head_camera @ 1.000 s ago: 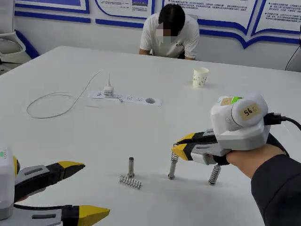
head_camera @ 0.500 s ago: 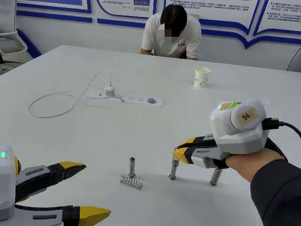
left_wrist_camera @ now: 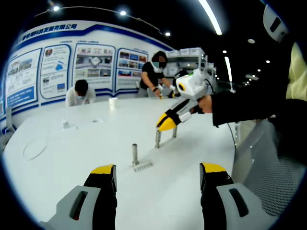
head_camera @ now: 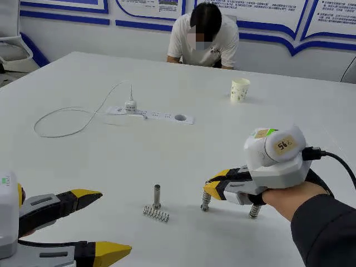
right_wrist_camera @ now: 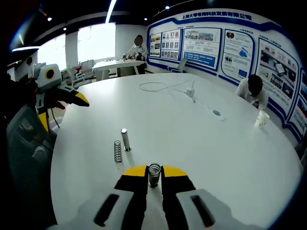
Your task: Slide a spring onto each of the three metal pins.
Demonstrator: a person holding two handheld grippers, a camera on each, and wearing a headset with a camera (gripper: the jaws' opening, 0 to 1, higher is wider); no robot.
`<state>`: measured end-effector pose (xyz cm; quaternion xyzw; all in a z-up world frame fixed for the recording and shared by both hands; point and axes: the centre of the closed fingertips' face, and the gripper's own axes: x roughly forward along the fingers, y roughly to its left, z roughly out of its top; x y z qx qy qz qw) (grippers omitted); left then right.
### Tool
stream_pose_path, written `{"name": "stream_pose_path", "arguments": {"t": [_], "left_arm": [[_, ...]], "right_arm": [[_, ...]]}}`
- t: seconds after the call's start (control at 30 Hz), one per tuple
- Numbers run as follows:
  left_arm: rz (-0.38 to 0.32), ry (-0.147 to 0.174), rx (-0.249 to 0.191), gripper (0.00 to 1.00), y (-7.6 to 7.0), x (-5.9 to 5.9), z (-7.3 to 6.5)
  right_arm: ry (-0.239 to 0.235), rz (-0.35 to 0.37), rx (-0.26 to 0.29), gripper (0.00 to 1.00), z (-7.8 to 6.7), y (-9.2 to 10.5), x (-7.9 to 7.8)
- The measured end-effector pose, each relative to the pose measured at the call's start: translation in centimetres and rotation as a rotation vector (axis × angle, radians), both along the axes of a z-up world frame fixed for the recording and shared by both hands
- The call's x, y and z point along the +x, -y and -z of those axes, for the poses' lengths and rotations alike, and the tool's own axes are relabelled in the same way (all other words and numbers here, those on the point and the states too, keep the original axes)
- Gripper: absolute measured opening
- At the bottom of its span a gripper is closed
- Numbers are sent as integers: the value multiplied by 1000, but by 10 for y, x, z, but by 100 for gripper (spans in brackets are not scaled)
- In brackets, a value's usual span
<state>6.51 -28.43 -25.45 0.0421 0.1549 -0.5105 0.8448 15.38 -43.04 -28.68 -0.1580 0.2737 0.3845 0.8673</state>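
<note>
Three metal pins stand on the white table (head_camera: 167,144). The left pin (head_camera: 157,196) (left_wrist_camera: 135,154) (right_wrist_camera: 125,139) is bare, and a loose spring (head_camera: 154,213) (left_wrist_camera: 143,166) (right_wrist_camera: 117,150) lies at its foot. The middle pin (head_camera: 206,201) (left_wrist_camera: 157,138) carries a spring (right_wrist_camera: 154,173), and my right gripper (head_camera: 212,189) (right_wrist_camera: 154,176) is shut on that spring's top. The right pin (head_camera: 255,211) (left_wrist_camera: 173,132) also wears a spring, partly hidden behind the right gripper. My left gripper (head_camera: 103,222) (left_wrist_camera: 158,179) is open and empty near the table's front left, short of the pins.
A power strip (head_camera: 150,115) with a white cable (head_camera: 61,119) lies mid-table. A paper cup (head_camera: 239,90) stands at the back right. A person (head_camera: 203,39) sits at the far edge. Bare table lies between the left gripper and the pins.
My right gripper has come down with the spring, which now sits lower on the middle pin. The left gripper has stayed where it was.
</note>
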Motion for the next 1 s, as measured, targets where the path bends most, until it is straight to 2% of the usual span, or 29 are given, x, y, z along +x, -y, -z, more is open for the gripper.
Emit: {"name": "stream_pose_path", "arguments": {"t": [0.6,1.0], "left_arm": [[-7,1,-8,72,-1,1,-1],[-8,-1,-11,72,-1,1,-1]], "right_arm": [[-34,1,-32,12,17,0,-1],[-33,-3,-36,13,19,0,-1]]}}
